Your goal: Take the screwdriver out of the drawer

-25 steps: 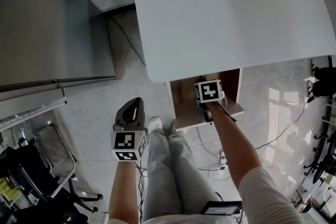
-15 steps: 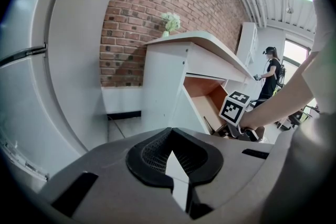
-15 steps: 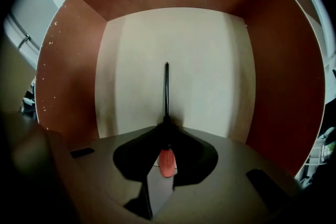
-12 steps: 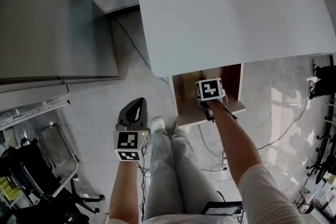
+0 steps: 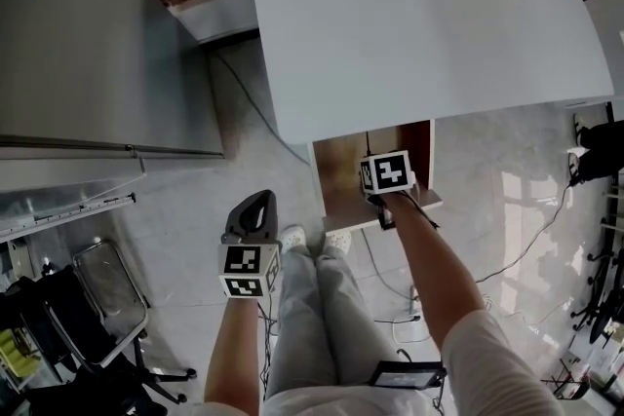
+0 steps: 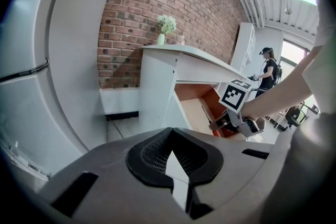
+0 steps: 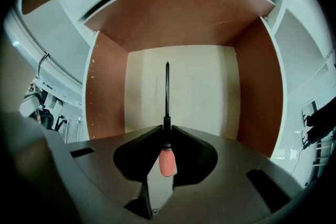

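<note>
An open wooden drawer (image 5: 341, 182) juts out from under the white table (image 5: 419, 24). Over it my right gripper (image 5: 378, 198) points steeply down, its marker cube uppermost. In the right gripper view, the right gripper (image 7: 167, 127) is shut on the screwdriver (image 7: 167, 161): the red handle sits between the jaws and the black shaft runs ahead over the bare drawer floor (image 7: 202, 92). My left gripper (image 5: 254, 206) hangs to the left of the drawer above the floor, shut with nothing in it, and in its own view the left gripper (image 6: 170, 132) faces the table and the drawer.
A tall grey cabinet (image 5: 88, 44) stands at the left, with a chair (image 5: 93, 302) below it. My legs (image 5: 312, 317) are under the drawer's front edge. Cables (image 5: 414, 299) lie on the floor. A vase of flowers (image 6: 166, 26) stands on the table's far end.
The right gripper has lifted a little over the drawer, and more of the drawer's inside shows now. The left gripper has drifted slightly upward.
</note>
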Available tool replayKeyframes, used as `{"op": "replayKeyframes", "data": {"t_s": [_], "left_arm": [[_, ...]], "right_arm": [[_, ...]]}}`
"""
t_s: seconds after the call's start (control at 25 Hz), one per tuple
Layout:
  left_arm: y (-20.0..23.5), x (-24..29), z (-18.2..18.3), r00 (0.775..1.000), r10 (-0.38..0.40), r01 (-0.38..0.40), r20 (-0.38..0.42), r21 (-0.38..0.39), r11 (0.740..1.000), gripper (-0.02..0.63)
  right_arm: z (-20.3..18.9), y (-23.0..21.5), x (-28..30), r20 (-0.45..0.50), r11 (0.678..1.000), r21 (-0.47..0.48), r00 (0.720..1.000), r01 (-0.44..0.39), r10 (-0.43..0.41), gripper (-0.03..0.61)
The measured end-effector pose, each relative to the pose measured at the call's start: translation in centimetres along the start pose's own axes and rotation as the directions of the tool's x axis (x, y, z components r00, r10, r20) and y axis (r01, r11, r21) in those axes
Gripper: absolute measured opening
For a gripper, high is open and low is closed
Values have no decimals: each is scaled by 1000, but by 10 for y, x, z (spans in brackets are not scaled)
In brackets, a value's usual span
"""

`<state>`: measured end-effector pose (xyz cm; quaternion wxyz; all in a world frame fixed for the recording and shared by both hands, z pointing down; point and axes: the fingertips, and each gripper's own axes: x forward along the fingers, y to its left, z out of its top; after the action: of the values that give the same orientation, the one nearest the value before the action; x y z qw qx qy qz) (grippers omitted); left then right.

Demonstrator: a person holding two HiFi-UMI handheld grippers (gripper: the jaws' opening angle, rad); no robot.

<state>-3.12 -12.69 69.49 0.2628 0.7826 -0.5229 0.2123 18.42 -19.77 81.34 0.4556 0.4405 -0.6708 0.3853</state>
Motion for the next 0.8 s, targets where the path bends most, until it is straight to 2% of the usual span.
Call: {"op": "replayKeyframes", "data": {"t_s": [0.48, 0.8], "left_arm": [[-8, -29, 40, 1000, 11, -11, 21, -2, 1000, 12], [-16, -48, 54, 1000, 1, -2, 16, 15, 1000, 12]], "right_arm": [[0, 12, -65, 4, 999, 3, 999, -37, 37, 54], [-1, 22, -107, 11, 998, -7, 998, -64, 64, 54]]}}
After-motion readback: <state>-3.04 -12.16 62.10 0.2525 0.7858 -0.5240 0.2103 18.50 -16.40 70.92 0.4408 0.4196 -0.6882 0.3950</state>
